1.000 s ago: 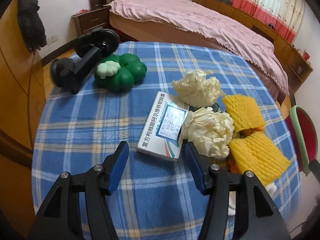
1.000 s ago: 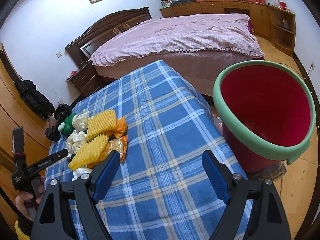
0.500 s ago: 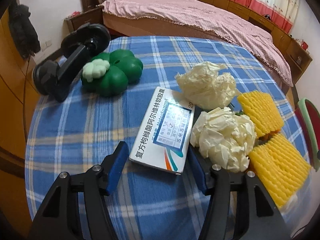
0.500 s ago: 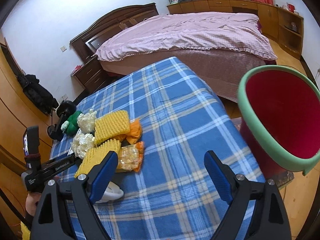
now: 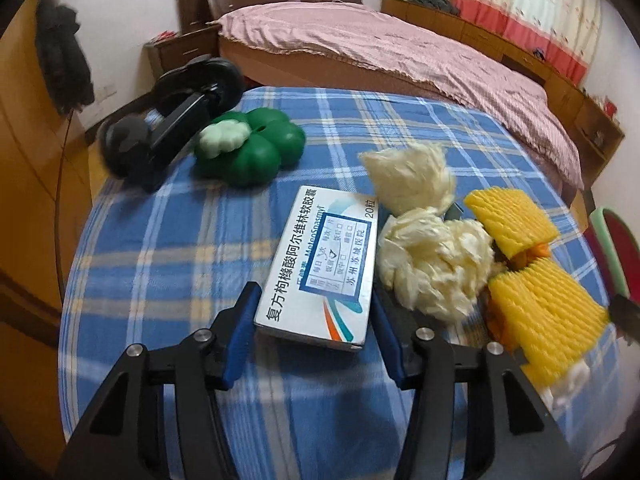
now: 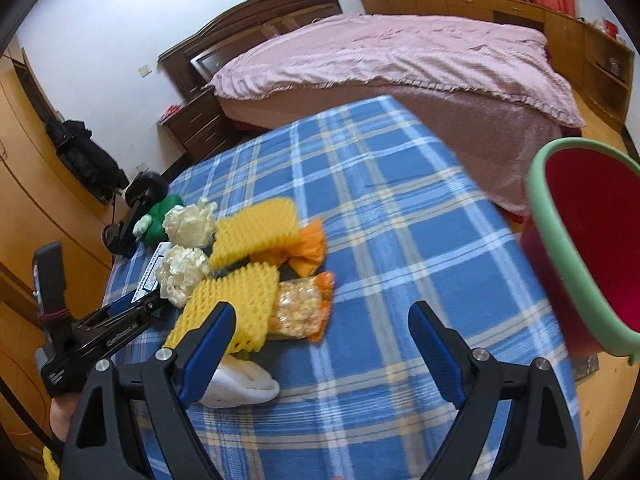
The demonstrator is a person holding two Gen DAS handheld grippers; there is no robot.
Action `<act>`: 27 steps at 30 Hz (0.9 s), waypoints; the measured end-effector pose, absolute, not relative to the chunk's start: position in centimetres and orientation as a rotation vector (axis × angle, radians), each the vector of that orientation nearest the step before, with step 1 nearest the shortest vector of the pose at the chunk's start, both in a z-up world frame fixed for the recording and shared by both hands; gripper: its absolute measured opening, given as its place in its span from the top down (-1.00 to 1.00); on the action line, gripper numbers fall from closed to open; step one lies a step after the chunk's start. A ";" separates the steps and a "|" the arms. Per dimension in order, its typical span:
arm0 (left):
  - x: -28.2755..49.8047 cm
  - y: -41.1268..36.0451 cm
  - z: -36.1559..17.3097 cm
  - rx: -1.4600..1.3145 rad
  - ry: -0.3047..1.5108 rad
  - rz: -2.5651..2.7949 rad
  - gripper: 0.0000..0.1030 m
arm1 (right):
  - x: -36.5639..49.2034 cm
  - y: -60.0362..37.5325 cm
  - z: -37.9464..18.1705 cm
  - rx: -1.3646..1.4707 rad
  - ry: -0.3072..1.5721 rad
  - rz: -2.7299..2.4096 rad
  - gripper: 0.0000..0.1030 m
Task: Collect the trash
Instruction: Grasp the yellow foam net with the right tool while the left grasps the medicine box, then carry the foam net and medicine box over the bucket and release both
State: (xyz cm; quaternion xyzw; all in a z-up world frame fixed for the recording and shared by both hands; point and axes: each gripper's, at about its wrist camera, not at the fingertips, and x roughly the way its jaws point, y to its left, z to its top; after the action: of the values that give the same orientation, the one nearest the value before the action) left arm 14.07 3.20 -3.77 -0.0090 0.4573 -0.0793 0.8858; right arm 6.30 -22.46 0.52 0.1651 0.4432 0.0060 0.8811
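- Left wrist view: my left gripper (image 5: pixel 314 334) has come forward over the desk (image 5: pixel 168 240), and its fingers (image 5: pixel 240 326) now stand on either side of the near end of the medicine box (image 5: pixel 324 264). They have just been closing in with the box between them, but I still see a sliver of gap at each side, so I judge the box is not yet clamped.
- For the task, that puts the box next in line for the bin.
- The bin (image 5: pixel 614 248) is cut off at the right edge here, and the yellow foam nets (image 5: pixel 540 300) partly hide the orange wrappers.
- Right wrist view: my right gripper (image 6: pixel 320 344) has swung left toward the pile; its fingers stand wide apart over bare cloth, holding nothing.
- The bin (image 6: pixel 580 248) sits off the desk's right side, half out of frame; the white wad (image 6: pixel 244 384) is partly behind my left finger.
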 end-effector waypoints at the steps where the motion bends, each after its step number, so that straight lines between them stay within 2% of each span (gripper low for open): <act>1: 13.7 3.4 -3.7 -0.032 0.952 -0.159 -0.07 | 6.5 -22.1 0.3 0.347 0.932 0.027 -0.75; 5: 12.2 4.2 -3.2 -0.068 0.939 -0.150 -0.07 | 7.0 -21.0 -0.3 0.356 0.951 0.069 -0.68; 10: 11.3 4.4 -3.5 -0.087 0.950 -0.143 -0.07 | 7.4 -19.9 -0.7 0.375 0.968 0.122 -0.25; 17: 10.3 4.3 -3.2 -0.106 0.939 -0.157 -0.07 | 7.5 -19.8 -1.7 0.436 1.003 0.165 0.20; 19: 9.9 4.2 -2.9 -0.110 0.931 -0.163 -0.07 | 7.3 -19.8 -1.8 0.445 0.998 0.168 0.44; 22: 9.3 4.1 -2.3 -0.118 0.919 -0.174 -0.07 | 7.2 -20.0 -1.9 0.469 0.987 0.180 0.69; 27: 8.3 3.8 -1.1 -0.127 0.893 -0.189 -0.07 | 6.5 -20.3 -1.0 0.479 0.927 0.192 0.77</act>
State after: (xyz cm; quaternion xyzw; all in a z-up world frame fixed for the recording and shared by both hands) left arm 8.34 3.82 -1.09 -0.0612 0.4310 -0.0913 0.8956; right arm 6.50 -20.34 -0.98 0.2282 0.4422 0.0915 0.8626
